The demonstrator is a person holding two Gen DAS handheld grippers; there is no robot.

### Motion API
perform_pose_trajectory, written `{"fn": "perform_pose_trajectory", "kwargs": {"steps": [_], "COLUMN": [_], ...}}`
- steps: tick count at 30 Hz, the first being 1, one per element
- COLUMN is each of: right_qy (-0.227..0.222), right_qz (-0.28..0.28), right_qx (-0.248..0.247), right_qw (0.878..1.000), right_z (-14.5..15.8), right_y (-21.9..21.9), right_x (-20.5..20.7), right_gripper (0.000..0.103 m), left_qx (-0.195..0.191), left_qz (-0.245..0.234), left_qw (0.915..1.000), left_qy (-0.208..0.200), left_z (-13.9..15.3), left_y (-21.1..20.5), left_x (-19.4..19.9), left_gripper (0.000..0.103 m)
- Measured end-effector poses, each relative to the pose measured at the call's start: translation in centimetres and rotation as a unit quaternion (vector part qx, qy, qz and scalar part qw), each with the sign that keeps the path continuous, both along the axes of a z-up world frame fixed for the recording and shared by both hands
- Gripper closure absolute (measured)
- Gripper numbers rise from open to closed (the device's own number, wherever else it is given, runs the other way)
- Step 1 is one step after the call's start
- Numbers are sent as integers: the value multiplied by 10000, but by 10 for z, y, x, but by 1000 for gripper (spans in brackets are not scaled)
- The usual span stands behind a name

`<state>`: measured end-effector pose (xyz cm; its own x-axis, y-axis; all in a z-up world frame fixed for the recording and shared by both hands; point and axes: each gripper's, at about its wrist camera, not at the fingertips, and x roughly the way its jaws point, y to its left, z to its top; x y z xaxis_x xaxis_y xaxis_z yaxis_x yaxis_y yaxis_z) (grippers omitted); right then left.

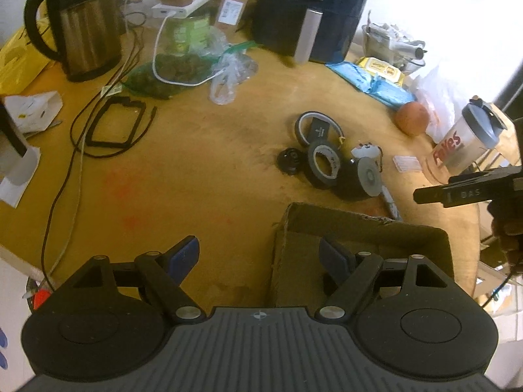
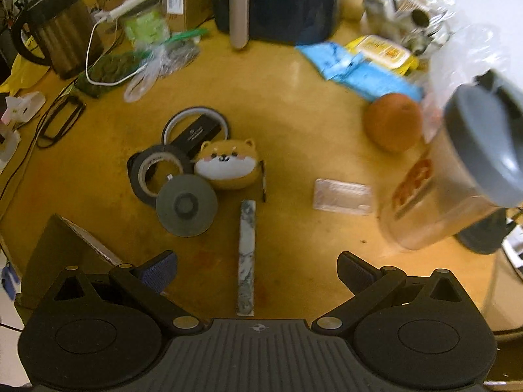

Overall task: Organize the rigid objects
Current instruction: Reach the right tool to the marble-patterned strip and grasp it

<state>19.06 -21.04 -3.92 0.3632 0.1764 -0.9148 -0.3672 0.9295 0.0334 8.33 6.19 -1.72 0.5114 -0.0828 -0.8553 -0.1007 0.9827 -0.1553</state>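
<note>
On the round wooden table lies a cluster of small items: a black tape roll (image 2: 153, 173), a grey disc (image 2: 186, 205), a dog-face case (image 2: 228, 163) and a thin ring with a black box (image 2: 196, 130) on it. A marbled bar (image 2: 246, 258) lies just below my right gripper (image 2: 256, 268), which is open; its pads do not touch the bar. My left gripper (image 1: 258, 254) is open and empty beside an open cardboard box (image 1: 359, 238), with its right finger over the box's left wall. The cluster (image 1: 322, 163) sits just beyond the box.
A shaker bottle (image 2: 457, 179), an orange fruit (image 2: 392, 121) and a clear packet (image 2: 341, 194) stand to the right. A kettle (image 1: 81, 26), an air fryer (image 1: 310, 9), plastic bags and cables (image 1: 114, 124) fill the back and left.
</note>
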Motion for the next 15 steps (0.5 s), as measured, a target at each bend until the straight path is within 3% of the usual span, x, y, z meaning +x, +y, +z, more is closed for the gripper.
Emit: {"fn": "perform_pose_trajectory", "kwargs": {"steps": [2, 8, 15], "right_qy": [99, 352, 502], "right_qz": [55, 128, 324], "right_qx": [51, -14, -254], "right_qw": [9999, 9993, 9979], "right_z": [-9, -35, -57], "right_y": [0, 5, 15], "right_x": [5, 20, 25], "right_gripper": [1, 19, 51], "left_qx": [1, 0, -7], "left_qz": [94, 397, 669], "left_qw": [10000, 9992, 9977], "left_qy": [23, 81, 122], "left_z": [0, -2, -3], "left_y": [2, 9, 15], "left_x": [-3, -10, -15], "left_gripper": [22, 22, 22]}}
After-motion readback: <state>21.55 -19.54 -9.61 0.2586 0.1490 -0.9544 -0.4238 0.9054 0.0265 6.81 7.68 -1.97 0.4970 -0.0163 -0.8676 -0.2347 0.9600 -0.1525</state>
